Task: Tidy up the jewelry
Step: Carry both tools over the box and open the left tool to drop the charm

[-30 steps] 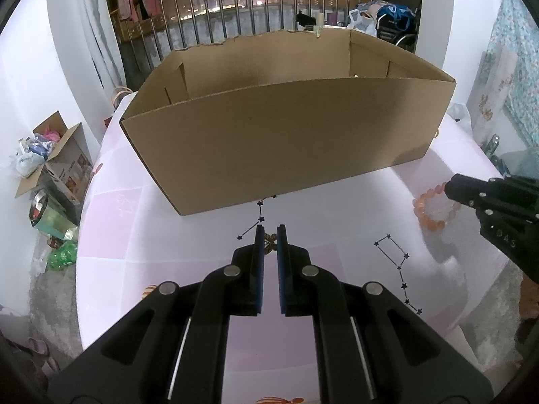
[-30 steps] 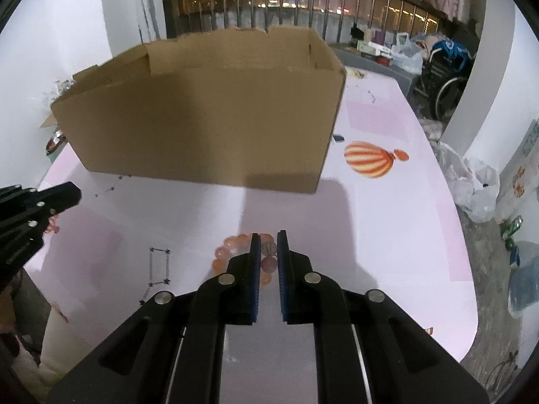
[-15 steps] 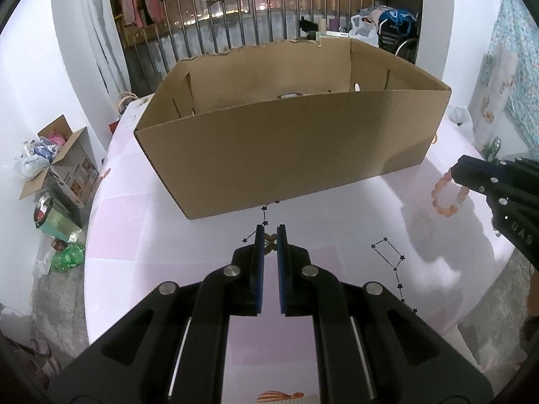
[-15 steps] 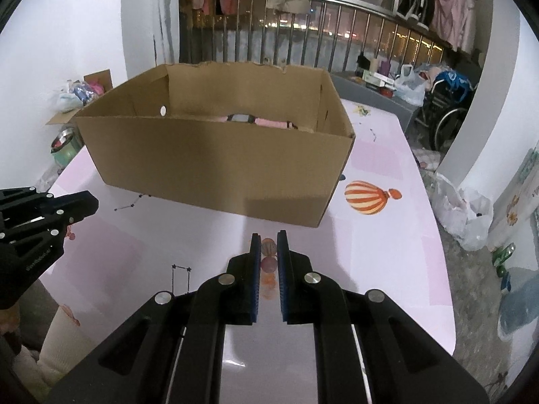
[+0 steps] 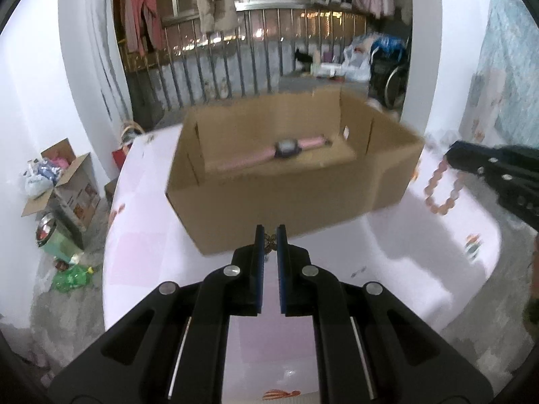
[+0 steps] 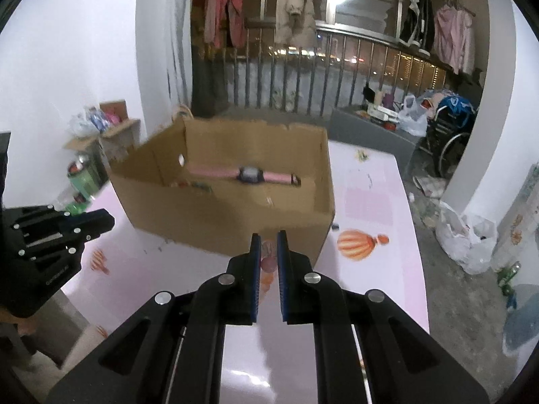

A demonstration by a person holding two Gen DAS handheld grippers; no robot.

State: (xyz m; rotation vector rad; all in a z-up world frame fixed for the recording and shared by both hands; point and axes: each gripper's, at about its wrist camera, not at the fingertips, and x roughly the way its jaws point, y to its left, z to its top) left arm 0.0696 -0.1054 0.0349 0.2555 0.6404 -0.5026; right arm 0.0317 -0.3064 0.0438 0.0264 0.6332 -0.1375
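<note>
Beads (image 5: 441,190) dangle in a loop from the right gripper (image 6: 268,247), jaws pinched narrow on a few: light, smooth, apt to swing and slip. Left gripper (image 5: 270,240) nips a tiny gold trinket (image 5: 269,243), likely flimsy. Box (image 5: 293,208) at twelve o'clock holds a pink watch (image 5: 286,148).

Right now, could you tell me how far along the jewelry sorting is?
Done: a pink watch already lies inside the cardboard box.

In hand: the left gripper is shut on a small gold piece, and the right gripper is shut on a pink bead bracelet that hangs from its jaws. Both are in front of the box.

Left: dropping both pieces into the box.
</note>
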